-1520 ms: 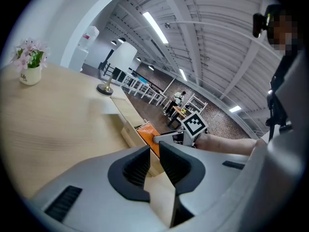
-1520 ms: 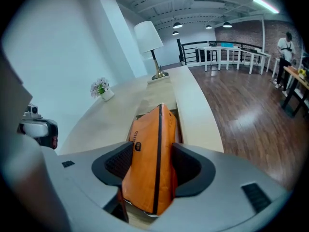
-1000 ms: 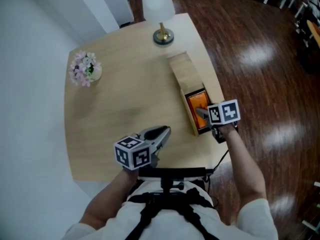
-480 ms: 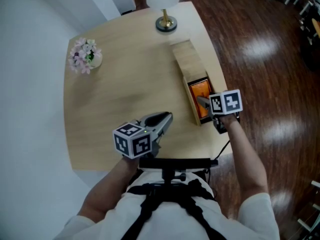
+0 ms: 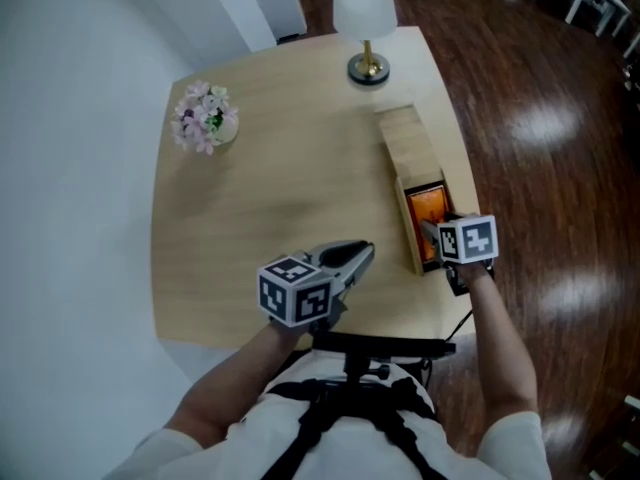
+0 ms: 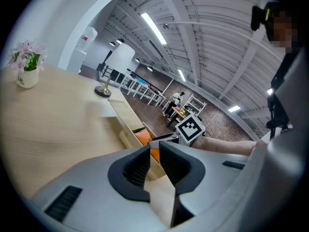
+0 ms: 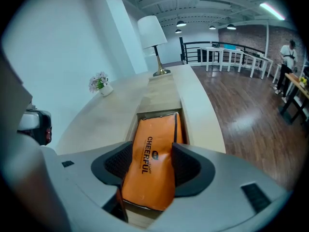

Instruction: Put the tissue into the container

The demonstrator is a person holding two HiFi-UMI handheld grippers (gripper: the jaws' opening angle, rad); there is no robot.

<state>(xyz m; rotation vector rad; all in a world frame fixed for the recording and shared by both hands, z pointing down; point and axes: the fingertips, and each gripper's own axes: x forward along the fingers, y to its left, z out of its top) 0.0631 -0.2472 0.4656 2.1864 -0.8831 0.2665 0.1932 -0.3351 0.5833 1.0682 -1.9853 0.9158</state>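
Note:
An orange tissue pack point(image 5: 428, 208) lies lengthwise in the open near end of a long wooden container point(image 5: 405, 133) by the table's right edge. My right gripper point(image 5: 432, 230) points down into that end. Its jaws have just been closing, and its pads press the pack's point(image 7: 157, 149) sides, with the near end raised between them. My left gripper point(image 5: 362, 255) hovers over the table's near middle, left of the container. Its jaws stand a narrow gap apart with nothing between them point(image 6: 153, 149). From there I see the container point(image 6: 126, 122) and the right gripper's marker cube point(image 6: 189, 127).
A white-shaded lamp point(image 5: 365, 8) on a brass base stands beyond the container's far end. A small pot of pink flowers point(image 5: 205, 120) sits at the far left of the light wood table point(image 5: 270, 188). Dark wooden floor lies right of the table edge.
The head view has swung, so the table now sits further right and lower in the frame. Both grippers keep their places relative to the container, and the pack stays in its near end.

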